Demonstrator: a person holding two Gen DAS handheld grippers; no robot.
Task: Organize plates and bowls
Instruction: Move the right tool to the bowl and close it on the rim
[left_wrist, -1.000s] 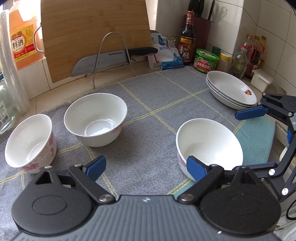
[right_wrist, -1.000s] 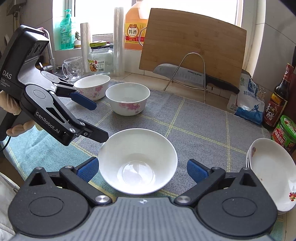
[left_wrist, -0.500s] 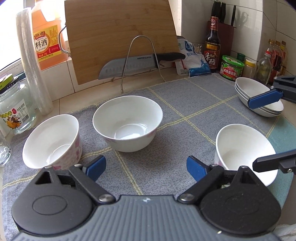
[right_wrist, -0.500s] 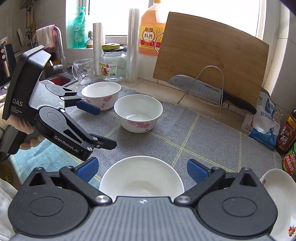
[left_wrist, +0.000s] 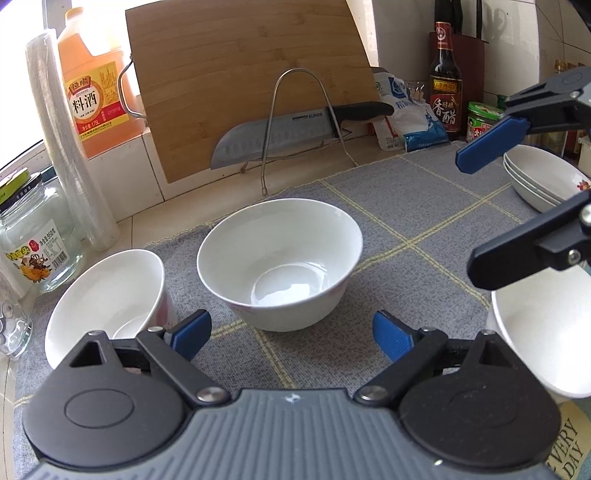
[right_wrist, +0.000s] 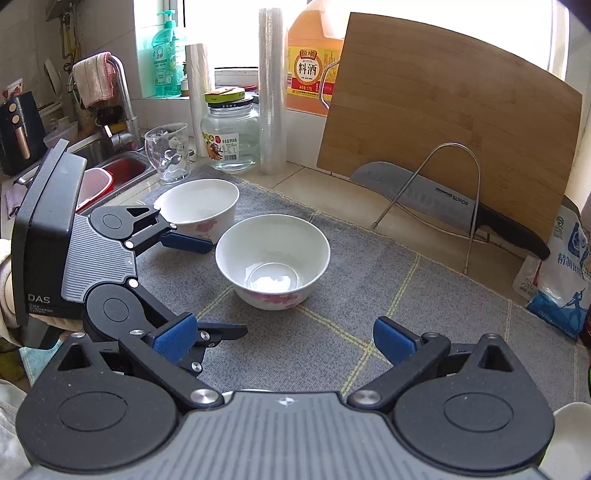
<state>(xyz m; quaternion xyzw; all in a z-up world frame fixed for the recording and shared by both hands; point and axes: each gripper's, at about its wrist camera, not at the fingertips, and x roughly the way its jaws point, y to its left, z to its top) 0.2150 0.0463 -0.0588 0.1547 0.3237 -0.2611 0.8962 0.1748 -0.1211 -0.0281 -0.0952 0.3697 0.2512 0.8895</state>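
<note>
Left claw (left_wrist: 291, 332): jaws stand wide and empty, low over the grey mat (left_wrist: 424, 206), aimed at the middle bowl (left_wrist: 280, 258), which sits just ahead of the blue pads.
Right claw (right_wrist: 280, 338): jaws wide apart with nothing between the pads; in the left wrist view its fingers hang over the near bowl (left_wrist: 543, 325) at the right edge.
Bowls: three stand apart on the mat; the floral bowl (left_wrist: 107, 302) is left of the middle one, near it but not touching.
Plates: a stack of shallow plates (left_wrist: 539, 177) sits at the mat's far right, already nested.
Why so placed: judging by the spread, the bowls are laid out singly so that each rim can be taken by one claw and nested into another.
Edges: the floral bowl lies close to the mat's left border, beside the glass jar (left_wrist: 33, 236) and a drinking glass (right_wrist: 168, 151); the sink (right_wrist: 110, 166) is beyond.
Obstacles behind: a cutting board (left_wrist: 251, 77) leans on the wall with a knife (left_wrist: 288, 133) in a wire rack (left_wrist: 299, 122).
Open room: bare mat between the middle bowl and the plates gives space to lift and carry; I judge the two claws crowd each other near the right bowl.
</note>
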